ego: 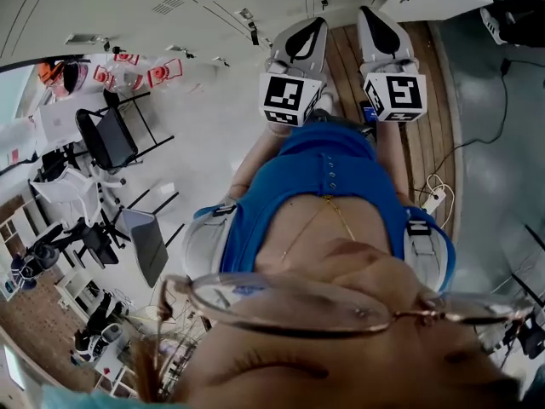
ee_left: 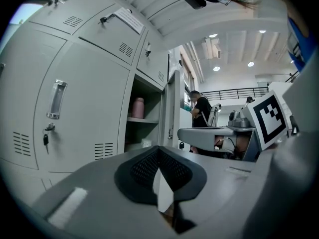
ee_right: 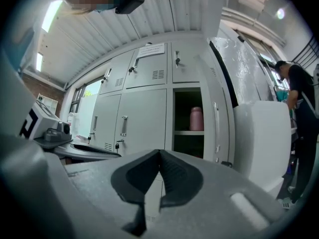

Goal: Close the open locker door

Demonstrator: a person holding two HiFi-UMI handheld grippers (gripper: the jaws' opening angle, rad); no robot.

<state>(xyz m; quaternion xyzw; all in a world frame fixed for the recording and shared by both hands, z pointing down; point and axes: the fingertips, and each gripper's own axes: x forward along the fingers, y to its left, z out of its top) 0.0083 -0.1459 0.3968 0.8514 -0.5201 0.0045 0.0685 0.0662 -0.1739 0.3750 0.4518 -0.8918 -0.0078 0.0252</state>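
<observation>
Locker door (ee_right: 217,113) open | bottle (ee_right: 195,117) inside | bottom hidden behind right tongs (ee_right: 159,153)

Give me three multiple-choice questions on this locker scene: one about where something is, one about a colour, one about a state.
1. Where does the bottle stand?
A. On the floor.
B. On a shelf inside the open locker.
C. On top of the lockers.

2. What colour is the bottle?
A. Pink.
B. Green.
C. Black.

3. How do the right gripper's jaws stand?
A. Wide apart.
B. Shut on the bottle.
C. Shut with nothing between them.

Answers:
1. B: the right gripper view shows it on the shelf, beside the swung-out door.
2. A: both gripper views show it pink.
3. C: the pads meet at their tips, and the bottle stands away in the locker.
</observation>
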